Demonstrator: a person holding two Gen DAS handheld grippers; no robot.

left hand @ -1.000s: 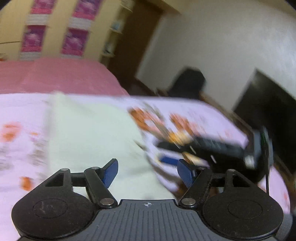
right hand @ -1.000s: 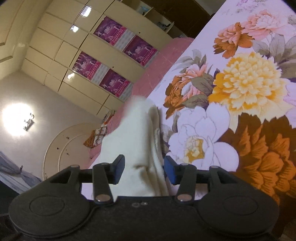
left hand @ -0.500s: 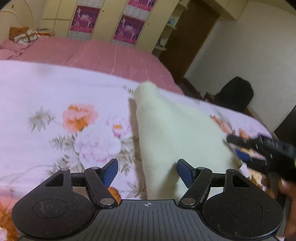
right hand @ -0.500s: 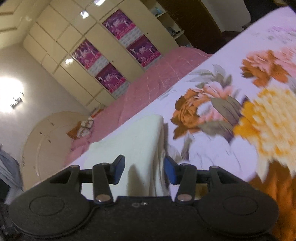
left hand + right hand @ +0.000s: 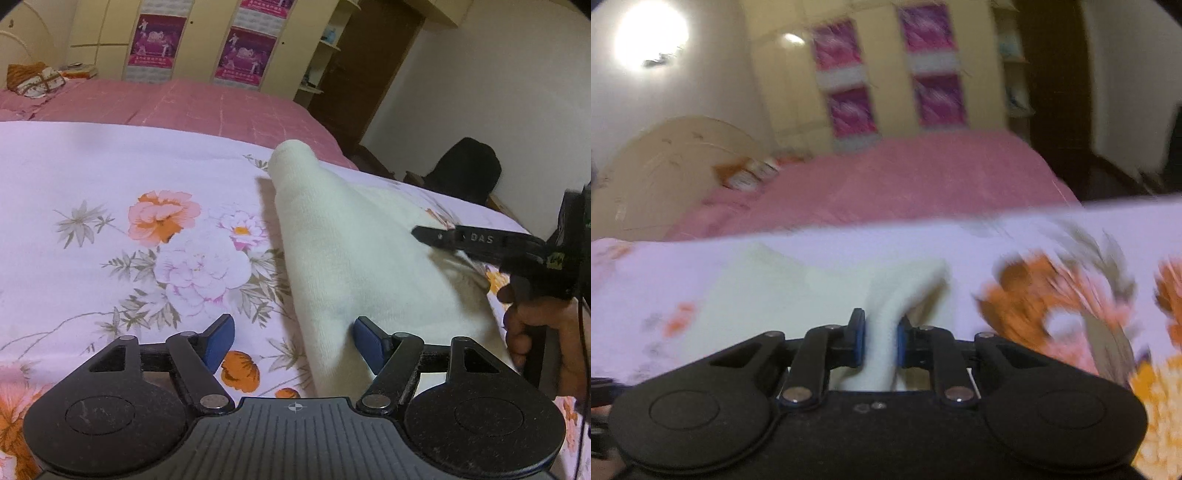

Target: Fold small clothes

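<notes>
A cream-white small garment [image 5: 354,258] lies on the floral bedsheet [image 5: 110,206], stretching from near my left gripper to the far side. My left gripper [image 5: 293,338] is open, its right blue pad touching the garment's near edge, nothing held. The right gripper [image 5: 443,236] shows in the left wrist view as a black finger over the garment's right side, held by a hand [image 5: 535,332]. In the right wrist view my right gripper [image 5: 880,341] is shut on a raised fold of the garment [image 5: 886,325].
A pink bedspread [image 5: 184,103] covers the bed beyond the floral sheet. Cream wardrobes with magenta posters [image 5: 243,48] stand at the back. A black chair [image 5: 465,170] and dark doorway [image 5: 369,66] are at the right. A folded orange item [image 5: 37,79] lies far left.
My right gripper has closed on a fold of the garment; it was open before. The right view has swung level, with motion blur. The left gripper stayed open and moved little in the last half second.
</notes>
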